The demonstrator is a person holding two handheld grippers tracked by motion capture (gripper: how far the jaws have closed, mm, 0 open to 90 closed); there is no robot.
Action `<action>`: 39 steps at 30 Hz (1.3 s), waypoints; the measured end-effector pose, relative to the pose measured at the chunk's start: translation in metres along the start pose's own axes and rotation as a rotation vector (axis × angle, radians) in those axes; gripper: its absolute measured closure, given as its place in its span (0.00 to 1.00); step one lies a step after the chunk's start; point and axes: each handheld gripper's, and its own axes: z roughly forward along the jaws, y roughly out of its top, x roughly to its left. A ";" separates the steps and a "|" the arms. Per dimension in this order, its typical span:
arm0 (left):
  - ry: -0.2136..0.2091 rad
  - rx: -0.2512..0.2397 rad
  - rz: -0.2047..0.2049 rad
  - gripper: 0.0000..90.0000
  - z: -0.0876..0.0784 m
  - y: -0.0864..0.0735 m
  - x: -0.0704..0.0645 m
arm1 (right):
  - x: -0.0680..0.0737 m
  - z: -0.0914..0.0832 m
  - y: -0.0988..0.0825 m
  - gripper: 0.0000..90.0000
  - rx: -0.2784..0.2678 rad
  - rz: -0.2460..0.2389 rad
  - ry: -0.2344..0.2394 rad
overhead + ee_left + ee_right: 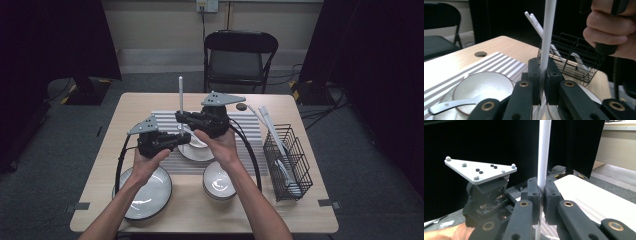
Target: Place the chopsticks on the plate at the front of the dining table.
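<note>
On the wooden surface (150, 102) lies one striped mat (250, 125), with one wire basket (287, 162) at its right edge, one dark-rimmed plate (157, 197) near the person, and two bowls, one bowl (219, 182) beside the plate and one bowl with a spoon (477, 87) on the mat. Above that mat, one white rod (180, 92) stands upright, its long axis vertical and its free end pointing up. The left hand-held gripper (542, 75) and the right hand-held gripper (539, 192) are both closed on it, their jaws pressing its lower part.
</note>
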 end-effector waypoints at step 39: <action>0.004 0.047 -0.030 0.96 -0.022 -0.020 0.003 | -0.013 0.001 -0.014 0.62 0.012 -0.006 -0.141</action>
